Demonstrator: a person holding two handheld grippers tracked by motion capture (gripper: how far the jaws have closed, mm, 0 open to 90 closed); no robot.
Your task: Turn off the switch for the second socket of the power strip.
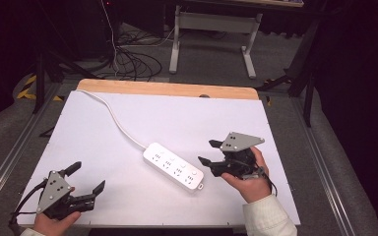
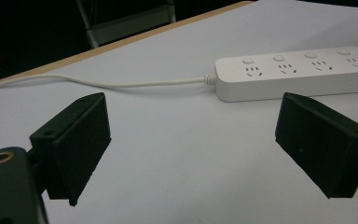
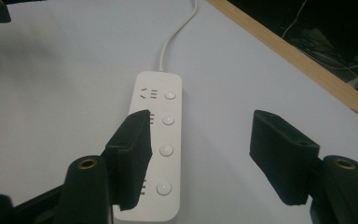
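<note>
A white power strip [image 1: 173,166] with several sockets and round buttons lies at the middle of the white table, its white cable [image 1: 113,115] running to the far left corner. My left gripper [image 1: 86,177] stands open near the front left edge, apart from the strip, with nothing between its jaws. In the left gripper view the power strip [image 2: 298,72] lies beyond the open left gripper [image 2: 193,144]. My right gripper [image 1: 207,152] is open just right of the strip's near end. In the right gripper view the right gripper [image 3: 200,158] hangs over the power strip [image 3: 161,144], one jaw above its sockets.
The table's wooden far edge [image 1: 167,88] borders a floor with loose black cables [image 1: 133,61] and a white table frame [image 1: 211,37]. A metal rail [image 1: 10,157] runs along the table's left side, another along the right [image 1: 325,162].
</note>
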